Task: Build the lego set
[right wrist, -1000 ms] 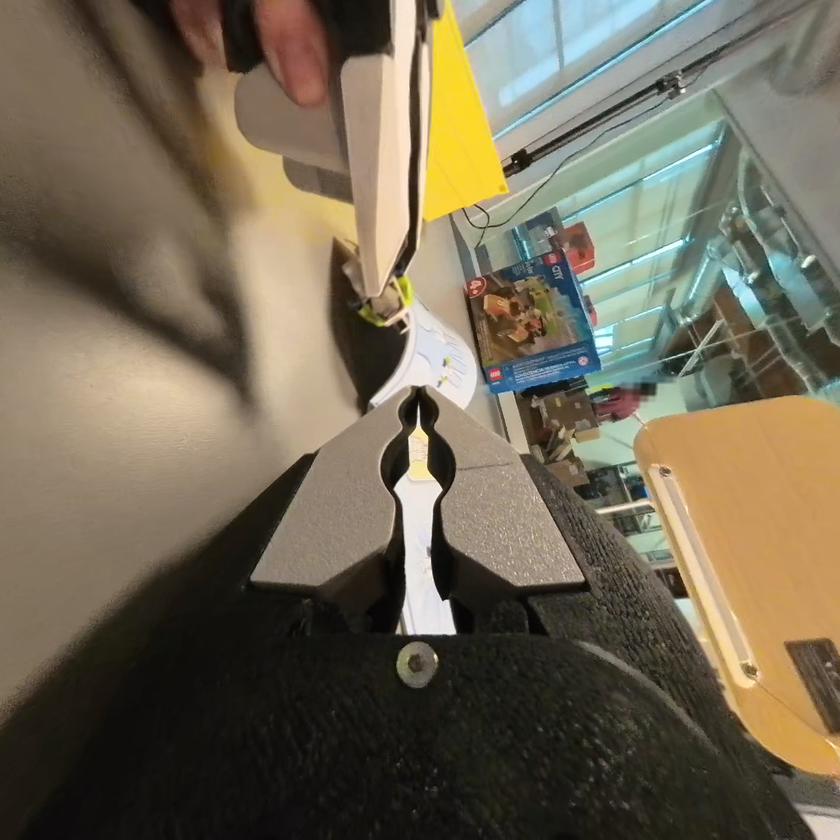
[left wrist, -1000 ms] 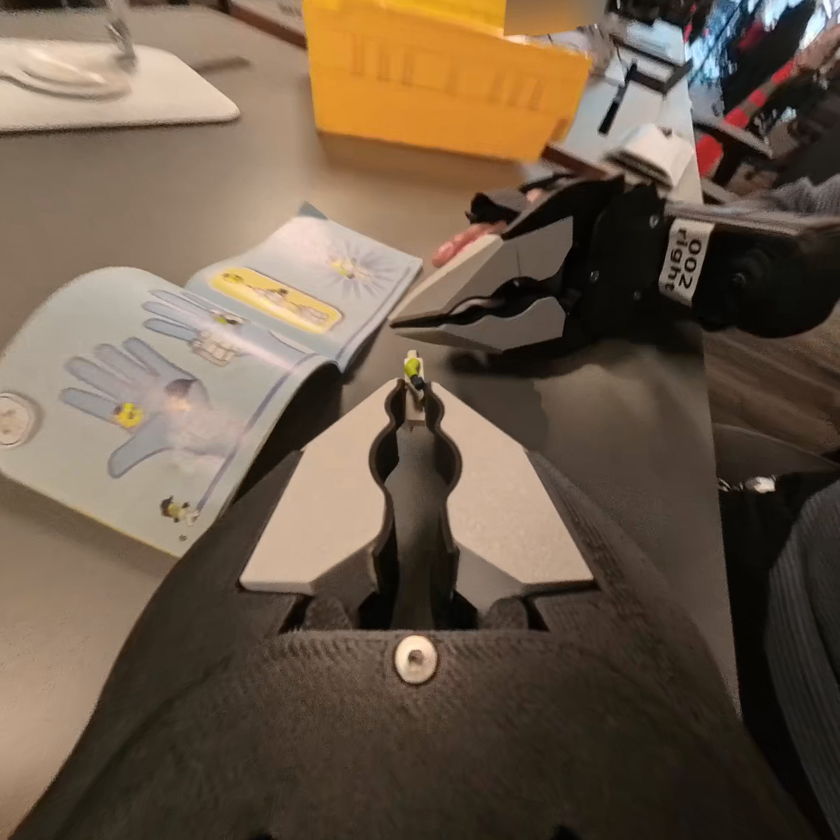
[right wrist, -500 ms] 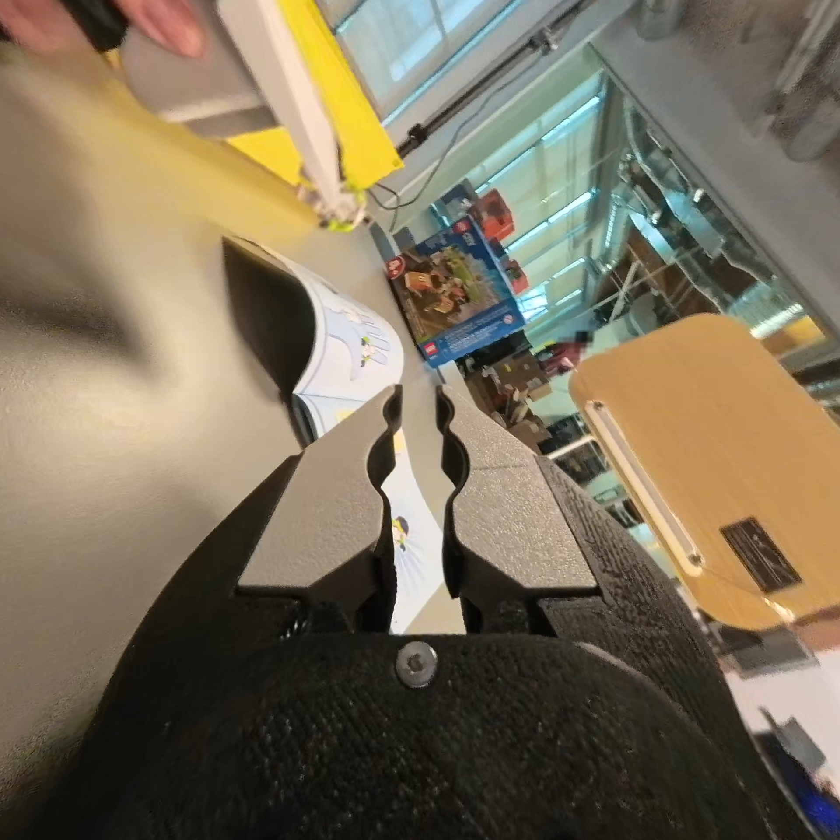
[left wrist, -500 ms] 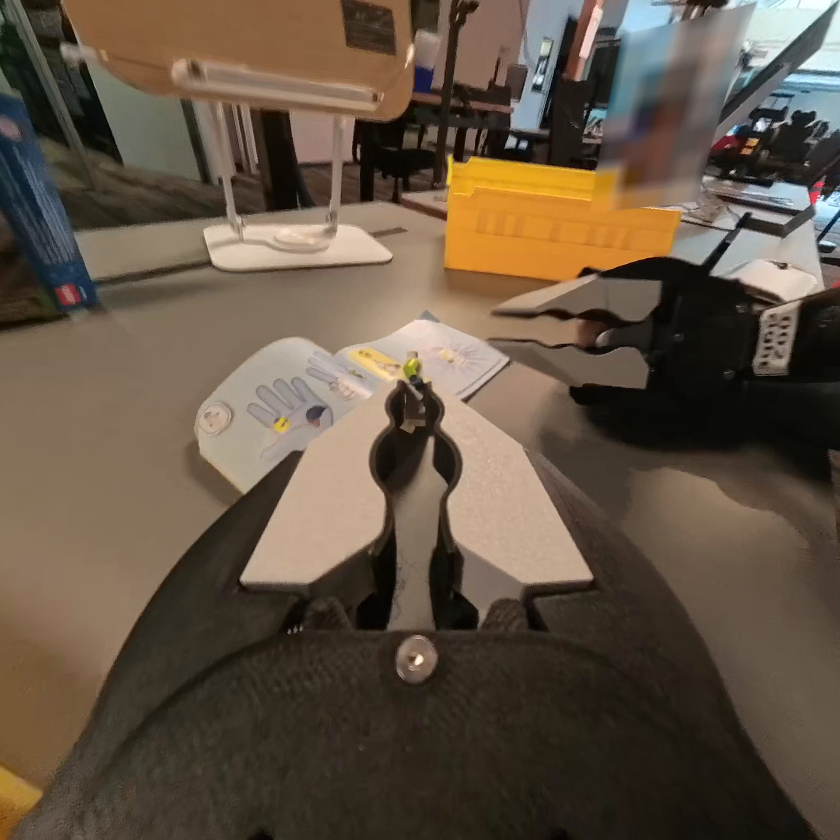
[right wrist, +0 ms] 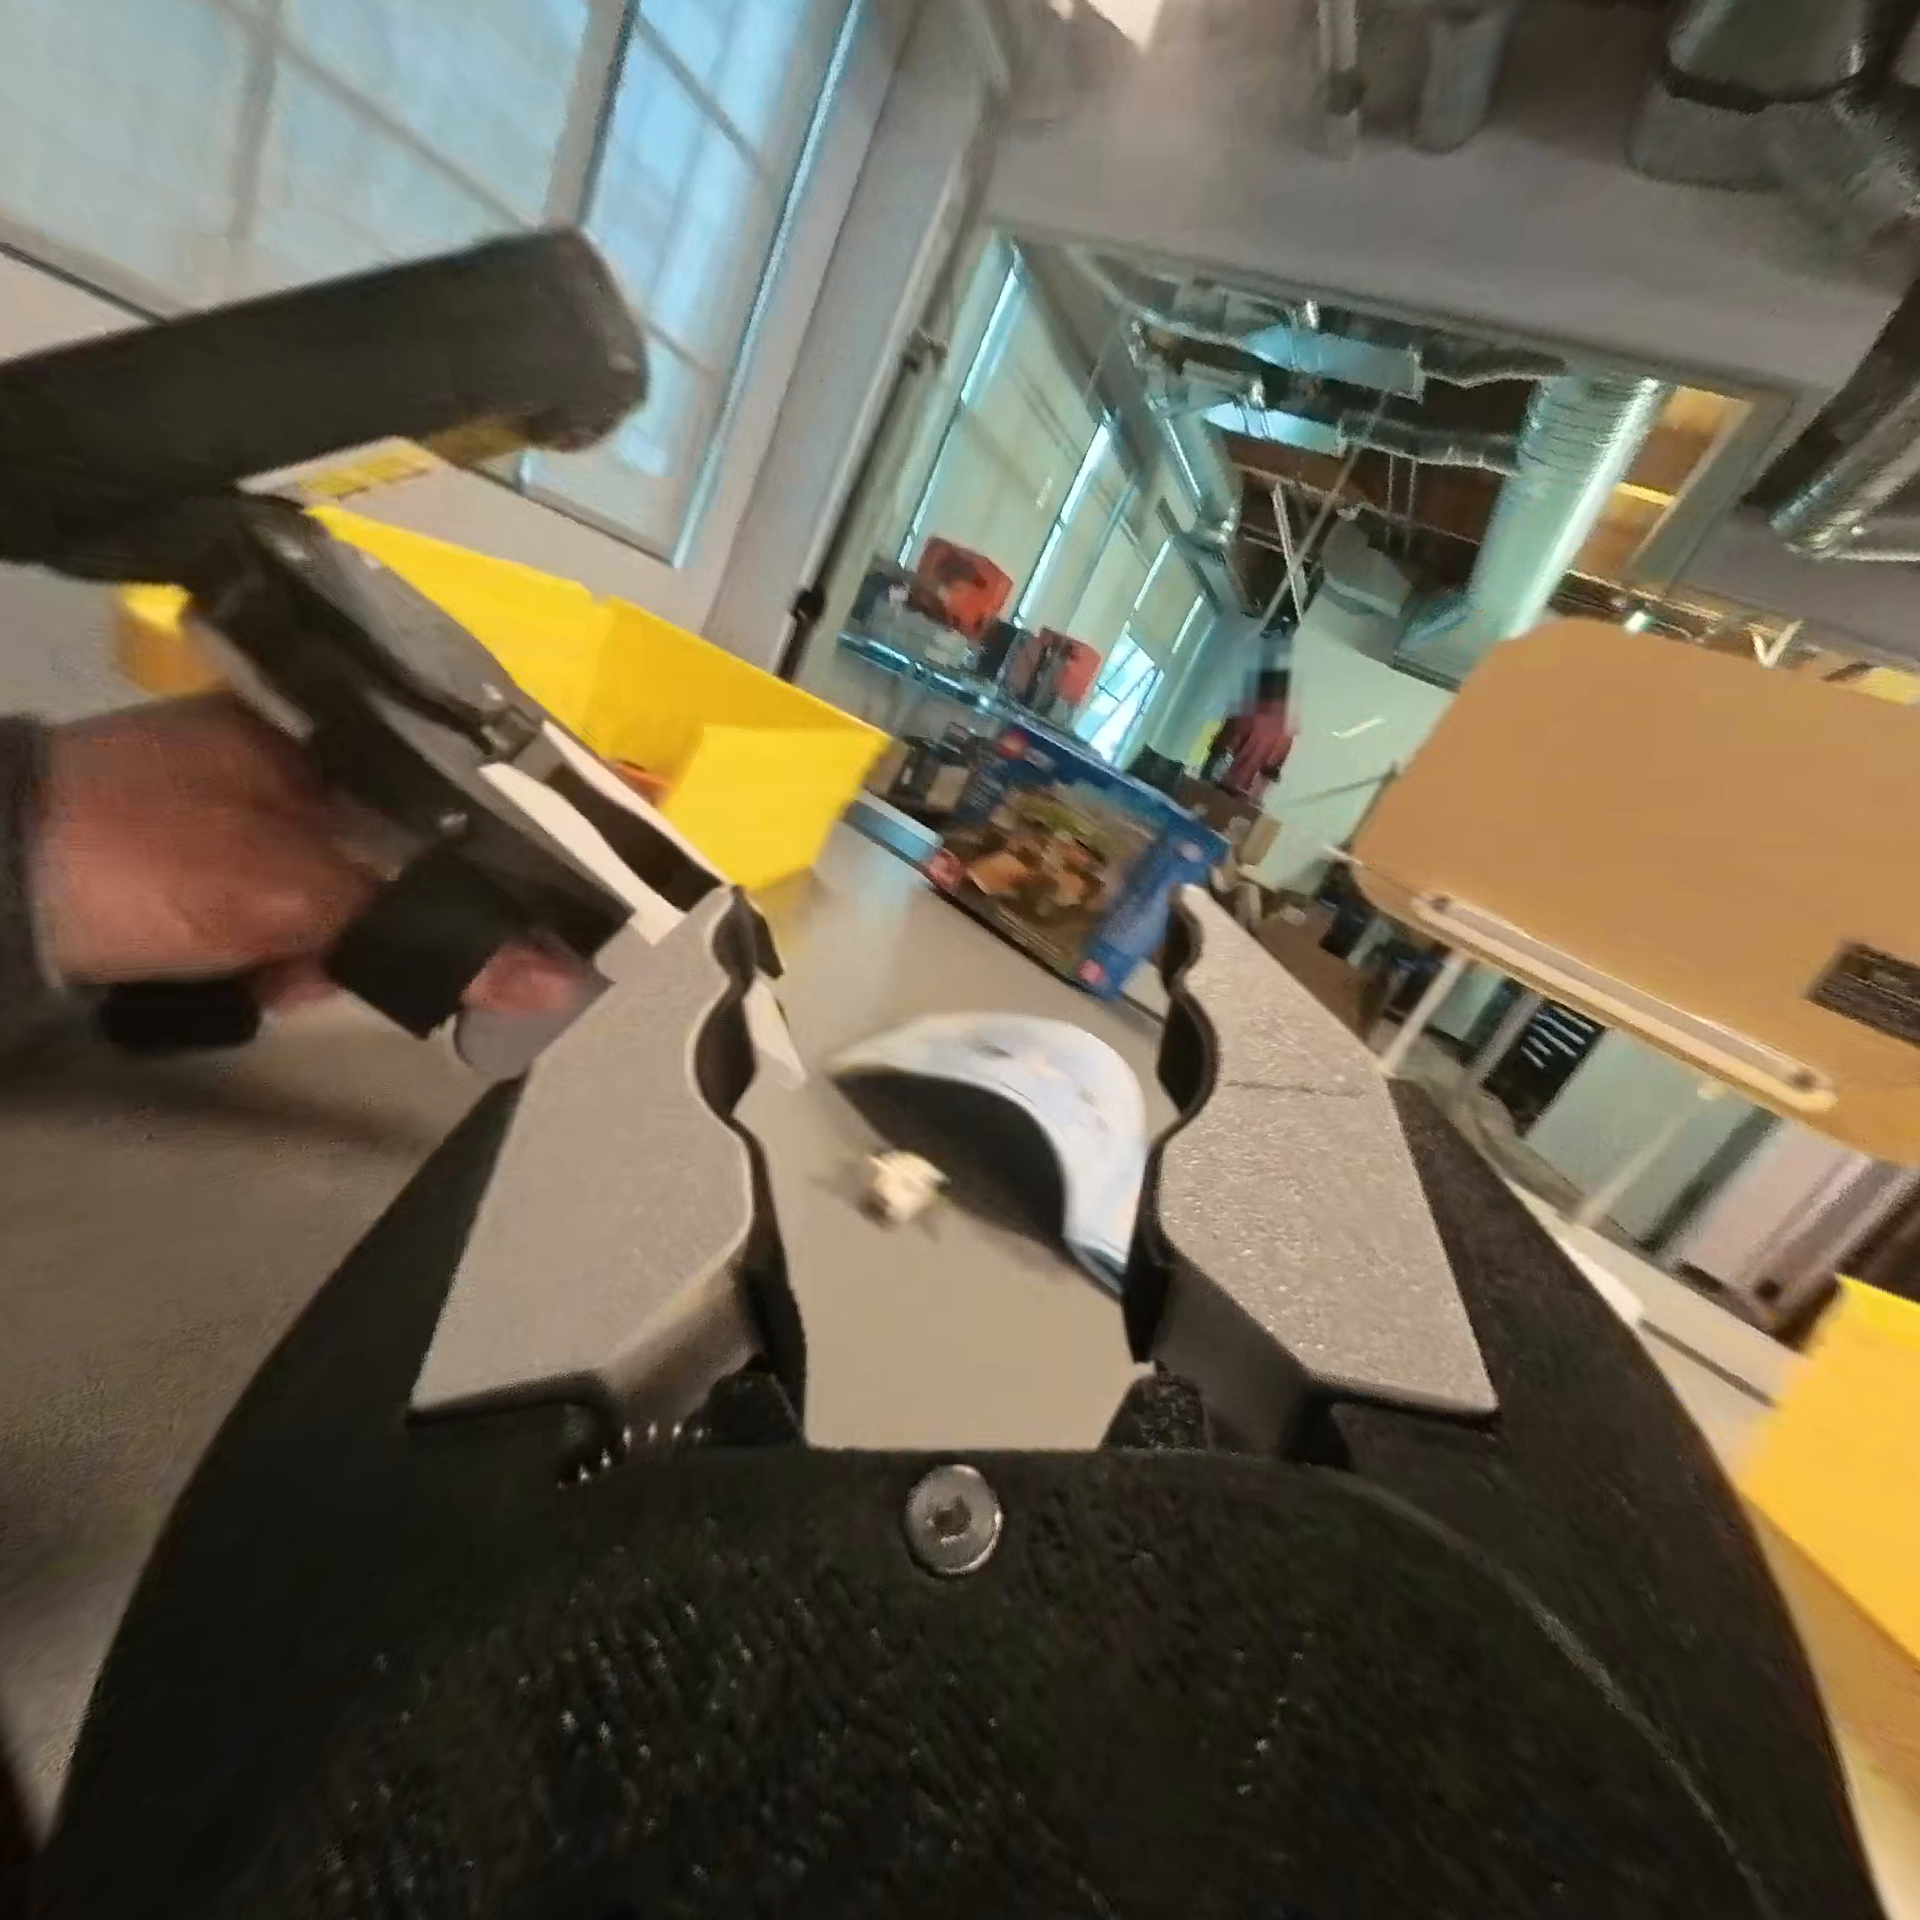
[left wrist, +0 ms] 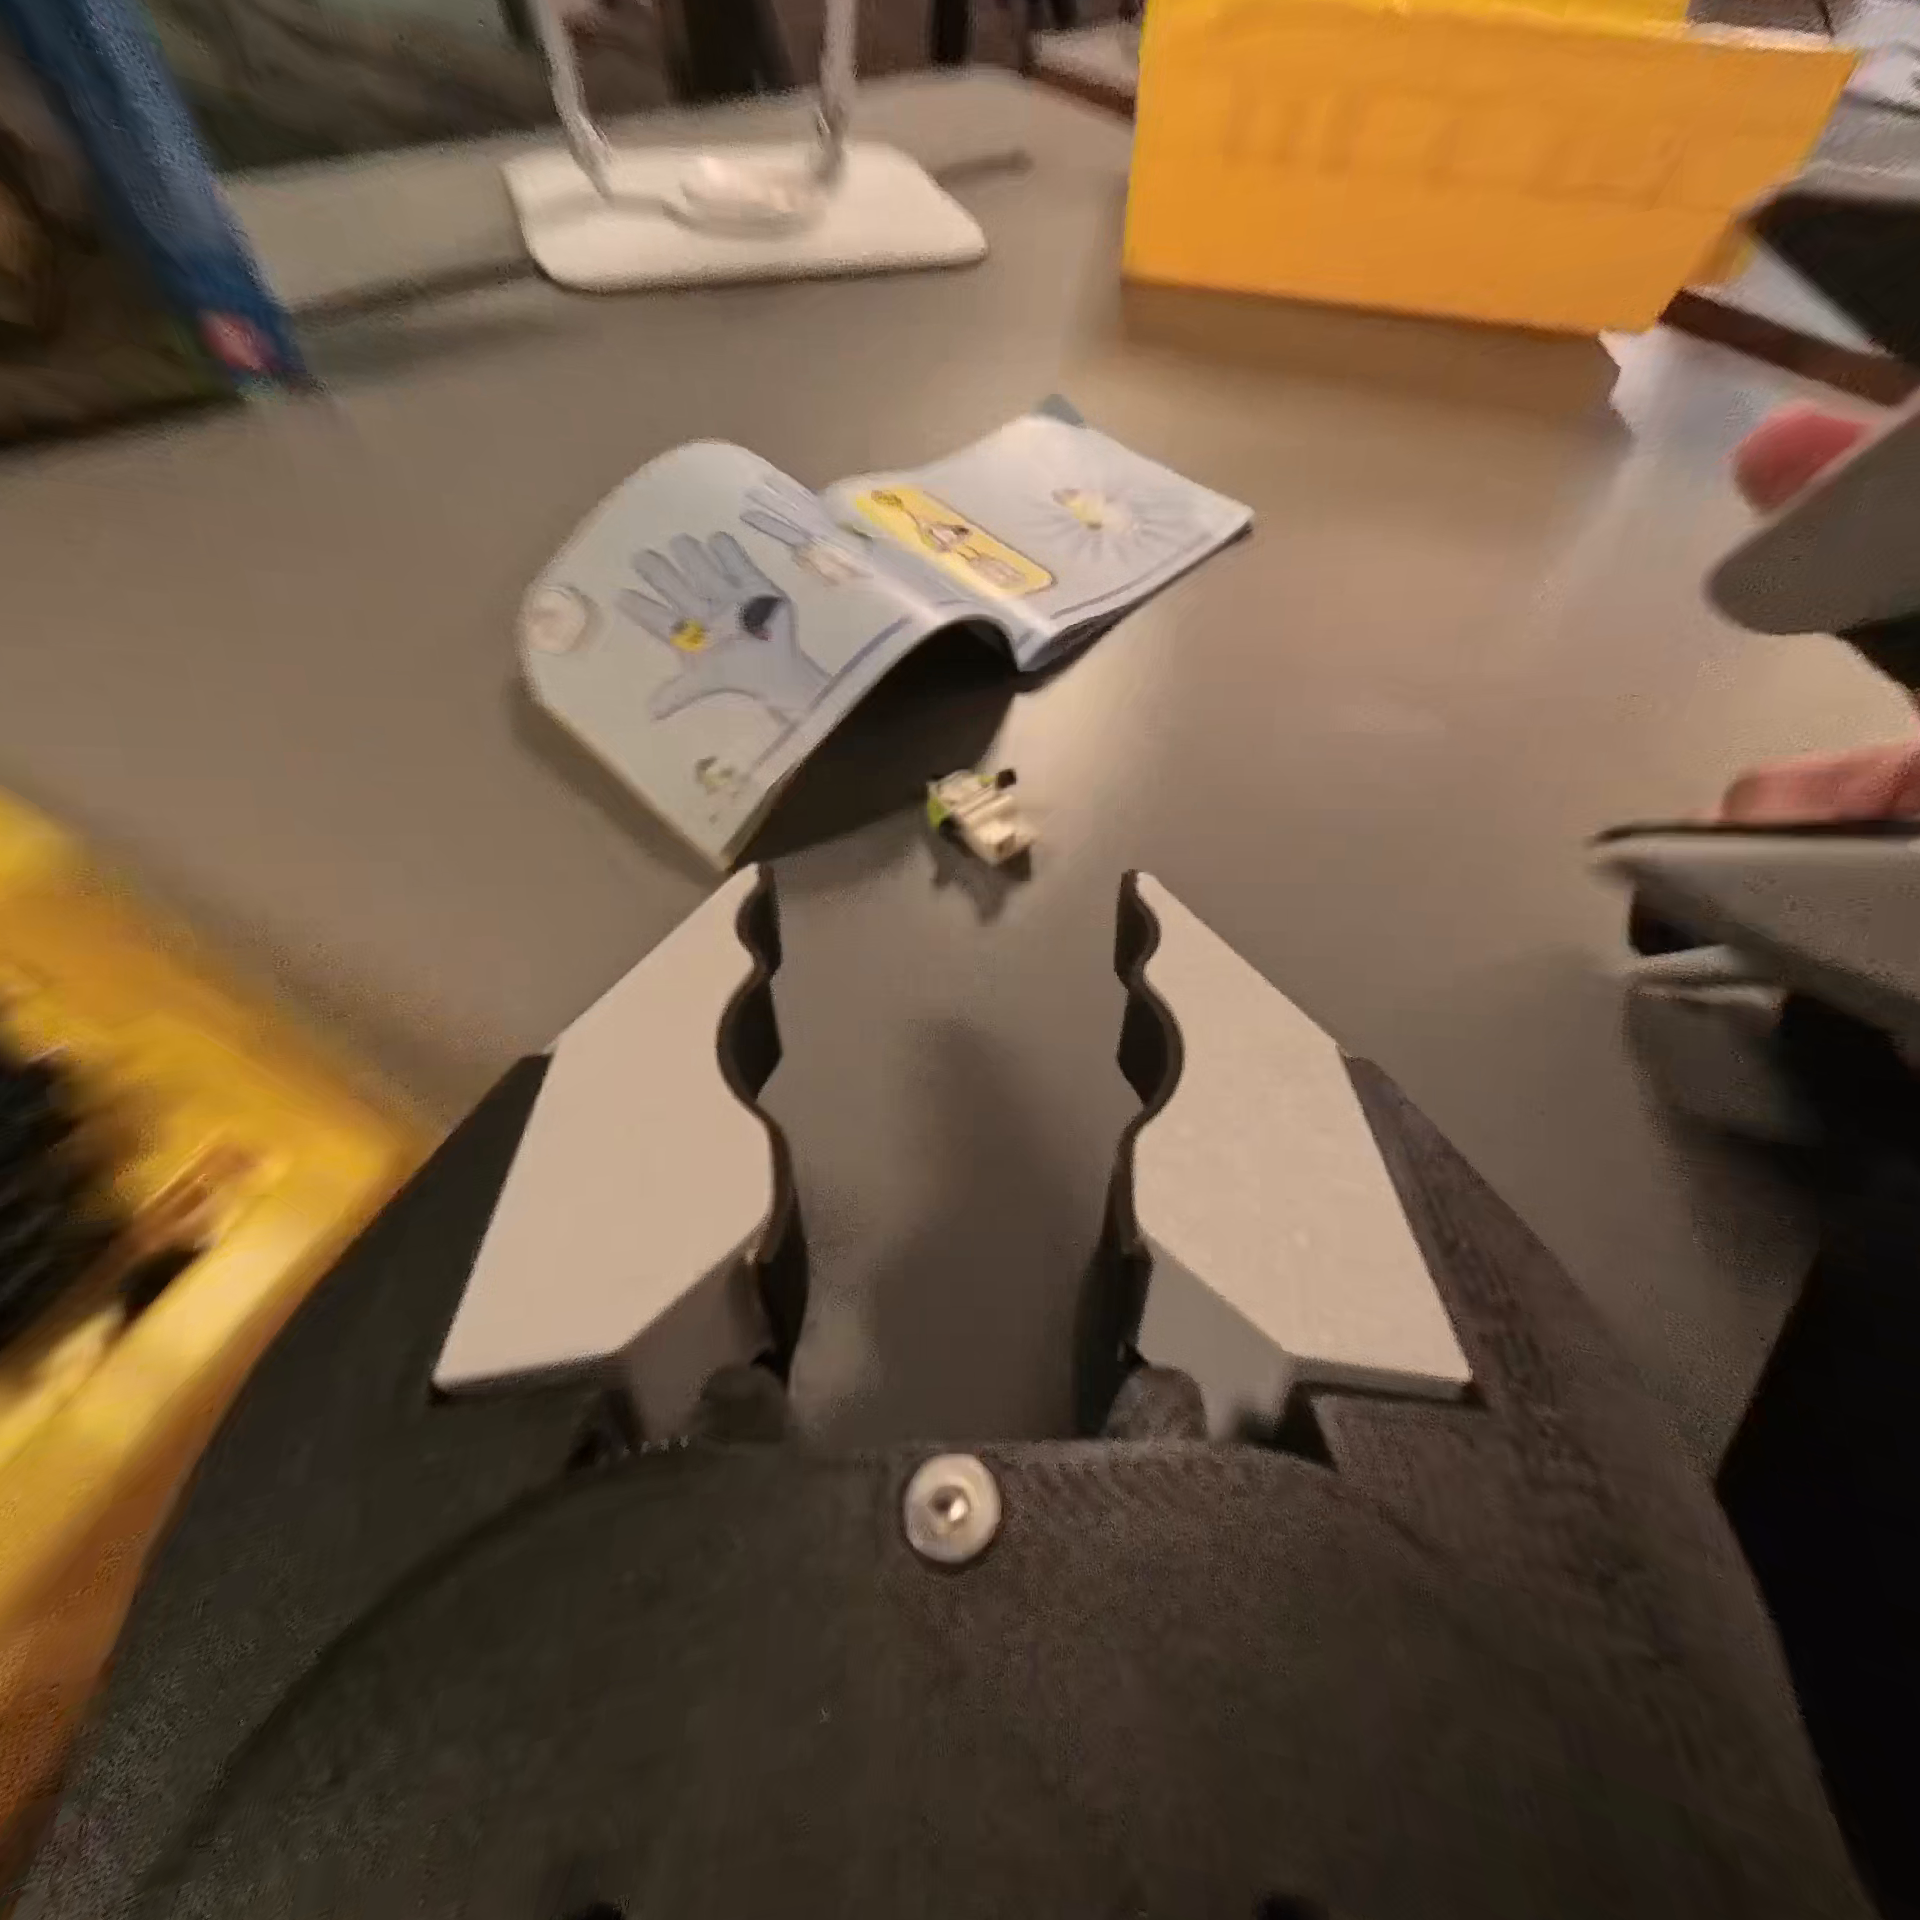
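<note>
Released since half a second ago, the small lego piece [left wrist: 977, 828] now lies on the grey worktop [left wrist: 312, 665] just beside the open instruction booklet [left wrist: 831, 582], no longer pinched. Both the left gripper [left wrist: 945, 894] and the right gripper [right wrist: 961, 925] stand spread wide and empty. The piece is tiny, white with lime green and a black bit, blurred. A yellow bin [left wrist: 1434, 177] and a blue set box [right wrist: 1070, 862] stand farther back.

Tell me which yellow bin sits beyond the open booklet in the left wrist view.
The far yellow bin, standing behind the booklet. The other yellow bin is blurred at the near left edge.
</note>
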Motion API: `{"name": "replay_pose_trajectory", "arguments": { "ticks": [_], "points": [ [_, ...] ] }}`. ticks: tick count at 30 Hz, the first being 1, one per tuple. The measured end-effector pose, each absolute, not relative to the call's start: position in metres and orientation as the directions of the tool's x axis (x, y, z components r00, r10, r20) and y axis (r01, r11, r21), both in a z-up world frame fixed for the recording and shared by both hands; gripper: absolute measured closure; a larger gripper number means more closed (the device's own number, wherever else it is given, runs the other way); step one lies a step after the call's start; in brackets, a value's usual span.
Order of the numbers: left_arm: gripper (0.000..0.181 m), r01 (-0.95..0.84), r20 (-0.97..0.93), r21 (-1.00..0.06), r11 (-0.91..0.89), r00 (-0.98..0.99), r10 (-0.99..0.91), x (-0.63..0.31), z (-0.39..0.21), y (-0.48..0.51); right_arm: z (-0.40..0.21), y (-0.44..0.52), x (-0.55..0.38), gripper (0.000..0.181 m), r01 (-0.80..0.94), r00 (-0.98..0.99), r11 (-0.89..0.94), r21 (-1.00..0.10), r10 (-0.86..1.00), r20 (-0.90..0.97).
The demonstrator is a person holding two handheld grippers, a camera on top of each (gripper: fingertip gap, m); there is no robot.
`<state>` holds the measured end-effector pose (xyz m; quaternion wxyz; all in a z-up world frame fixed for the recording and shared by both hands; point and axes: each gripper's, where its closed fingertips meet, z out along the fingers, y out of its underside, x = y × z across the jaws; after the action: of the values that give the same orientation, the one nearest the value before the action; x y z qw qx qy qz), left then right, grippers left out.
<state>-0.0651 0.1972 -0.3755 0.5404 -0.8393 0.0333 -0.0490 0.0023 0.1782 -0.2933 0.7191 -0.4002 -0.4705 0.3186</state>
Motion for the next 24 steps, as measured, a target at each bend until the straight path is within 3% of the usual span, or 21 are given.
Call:
{"name": "replay_pose_trajectory", "arguments": {
  "ticks": [2, 6, 10, 15, 19, 24],
  "points": [
    [0.109, -0.037, -0.039, -0.963, -0.267, 0.999, 0.000, -0.078, -0.354, 0.155, -0.298, 0.142, -0.023, 0.081, -0.105, 0.301, 0.469, -0.877, 0.855, 0.422],
    [0.099, -0.181, -0.170, -0.983, -0.002, 0.916, 0.364, -0.126, -0.311, 0.042, -0.302, 0.086, -0.065, 0.059, -0.118, 0.249, 0.579, -0.807, 0.804, 0.540],
    [0.087, -0.226, -0.134, -0.972, 0.068, 0.764, 0.631, -0.179, -0.299, -0.071, -0.307, 0.038, -0.114, 0.054, -0.111, 0.229, 0.705, -0.700, 0.704, 0.672],
    [0.081, -0.147, 0.003, -0.982, 0.114, 0.600, 0.800, -0.229, -0.327, -0.179, -0.334, 0.009, -0.136, 0.054, -0.023, 0.221, 0.895, -0.446, 0.440, 0.871],
    [0.081, -0.113, 0.081, -0.979, 0.170, 0.552, 0.830, -0.235, -0.358, -0.212, -0.331, 0.029, -0.139, 0.053, 0.038, 0.245, 0.848, -0.529, 0.505, 0.828],
    [0.082, -0.166, 0.087, -0.966, 0.201, 0.522, 0.849, -0.241, -0.354, -0.219, -0.335, 0.023, -0.138, 0.053, 0.021, 0.212, 0.859, -0.511, 0.496, 0.842]
  ]
}}
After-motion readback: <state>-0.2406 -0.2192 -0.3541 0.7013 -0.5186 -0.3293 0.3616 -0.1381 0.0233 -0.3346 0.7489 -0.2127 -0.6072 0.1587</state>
